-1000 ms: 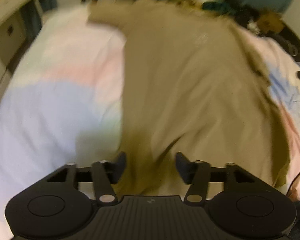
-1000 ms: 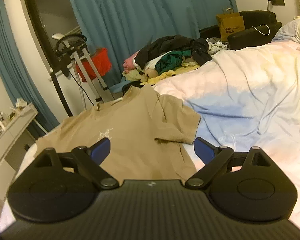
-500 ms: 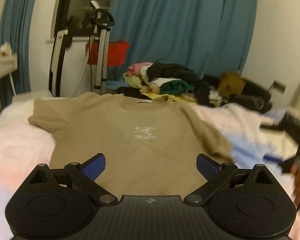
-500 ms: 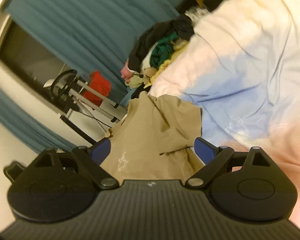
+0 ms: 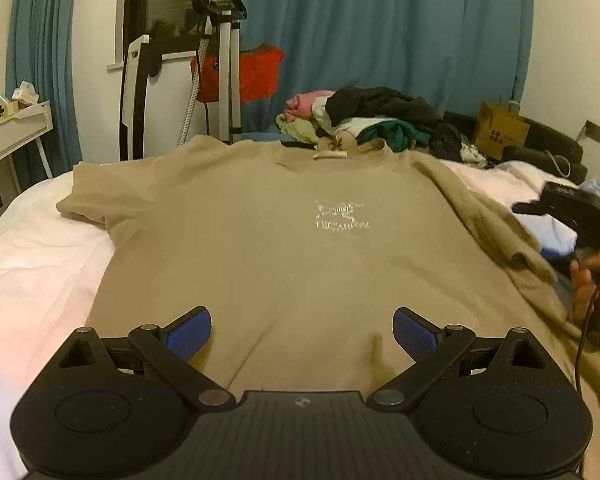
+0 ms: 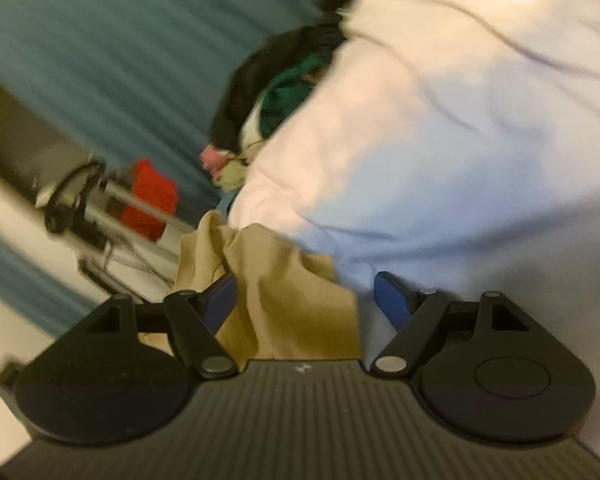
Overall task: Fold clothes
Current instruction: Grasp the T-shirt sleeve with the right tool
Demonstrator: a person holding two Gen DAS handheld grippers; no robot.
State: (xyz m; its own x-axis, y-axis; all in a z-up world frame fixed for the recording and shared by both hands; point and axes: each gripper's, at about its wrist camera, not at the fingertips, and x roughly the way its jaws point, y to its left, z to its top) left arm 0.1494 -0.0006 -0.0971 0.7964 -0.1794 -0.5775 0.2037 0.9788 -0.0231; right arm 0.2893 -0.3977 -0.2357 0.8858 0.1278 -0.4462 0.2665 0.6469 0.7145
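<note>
A tan T-shirt [image 5: 300, 248] with a white chest logo lies flat and face up on the bed, collar at the far end. My left gripper [image 5: 302, 330] is open and empty above the shirt's near hem. My right gripper [image 6: 305, 300] is open and tilted; the shirt's right sleeve [image 6: 276, 292] lies between its fingers, and the blur hides whether they touch it. In the left wrist view the right gripper [image 5: 572, 216] and the hand holding it hover by that sleeve at the right.
The bed has a pale pink, white and blue duvet [image 5: 32, 264]. A heap of mixed clothes [image 5: 380, 120] lies beyond the collar. A garment steamer stand [image 5: 216, 60], a red item, blue curtains, a white shelf at left and a paper bag [image 5: 500, 132] stand behind.
My left gripper opened wide and rose from looking down at the shirt to a level view over the hem. My right gripper rolled sideways and dropped close to the right sleeve.
</note>
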